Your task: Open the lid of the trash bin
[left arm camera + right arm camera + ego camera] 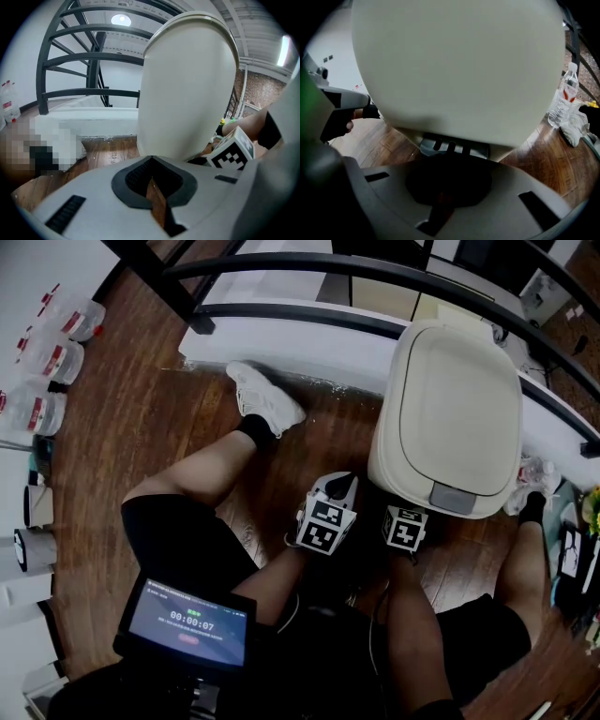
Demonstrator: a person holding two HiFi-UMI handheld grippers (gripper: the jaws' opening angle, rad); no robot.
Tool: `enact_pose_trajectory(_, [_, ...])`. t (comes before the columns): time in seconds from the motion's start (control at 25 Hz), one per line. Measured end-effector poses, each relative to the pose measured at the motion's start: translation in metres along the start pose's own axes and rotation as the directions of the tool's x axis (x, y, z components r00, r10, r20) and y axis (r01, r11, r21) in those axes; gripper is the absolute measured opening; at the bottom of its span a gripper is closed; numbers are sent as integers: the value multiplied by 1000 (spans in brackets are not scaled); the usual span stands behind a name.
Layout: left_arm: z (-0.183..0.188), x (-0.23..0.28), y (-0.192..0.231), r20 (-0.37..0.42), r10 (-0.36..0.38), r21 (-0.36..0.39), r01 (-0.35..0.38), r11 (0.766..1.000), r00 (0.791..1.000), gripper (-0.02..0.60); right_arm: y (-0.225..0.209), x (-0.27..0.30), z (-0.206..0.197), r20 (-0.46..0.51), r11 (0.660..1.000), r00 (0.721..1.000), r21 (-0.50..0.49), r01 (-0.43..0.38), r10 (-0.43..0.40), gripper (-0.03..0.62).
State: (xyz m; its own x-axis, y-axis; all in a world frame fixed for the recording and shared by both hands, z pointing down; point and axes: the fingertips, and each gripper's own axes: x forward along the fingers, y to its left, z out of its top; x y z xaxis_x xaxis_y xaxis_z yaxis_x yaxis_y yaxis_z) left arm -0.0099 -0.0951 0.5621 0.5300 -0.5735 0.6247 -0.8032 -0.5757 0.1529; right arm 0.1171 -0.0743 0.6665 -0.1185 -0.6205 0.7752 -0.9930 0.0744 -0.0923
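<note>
Hovering by the bin (459, 381)
Left gripper (339, 491) and right gripper (405, 521) are holding nothing, jaws together; pressing the pedal (454, 147) squarely should raise the lid (464, 442).

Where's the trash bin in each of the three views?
Head view: trash bin at upper right, seen from above, lid shut.
Left gripper view: the bin fills the centre, close ahead.
Right gripper view: the bin fills the upper half.
Shared landmark: the wooden floor around its base.
</note>
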Motion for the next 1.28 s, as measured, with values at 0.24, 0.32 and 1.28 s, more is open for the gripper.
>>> enact_pose_trajectory(0.24, [-1, -3, 0, -1, 3, -5, -3, 1000, 1000, -2, 3, -4, 2, -20, 1000, 1000, 5, -6, 6, 5])
enact_pose_trajectory(0.32, [0, -2, -1, -3, 3, -4, -3, 1000, 1000, -2, 2, -4, 3, -20, 1000, 1000, -3, -2, 2, 5])
enact_pose_trajectory(1.28, [-19, 6, -4, -62, -17, -64, 13, 998, 998, -2, -3, 7, -7, -21, 1000, 1000, 6, -1, 1, 5])
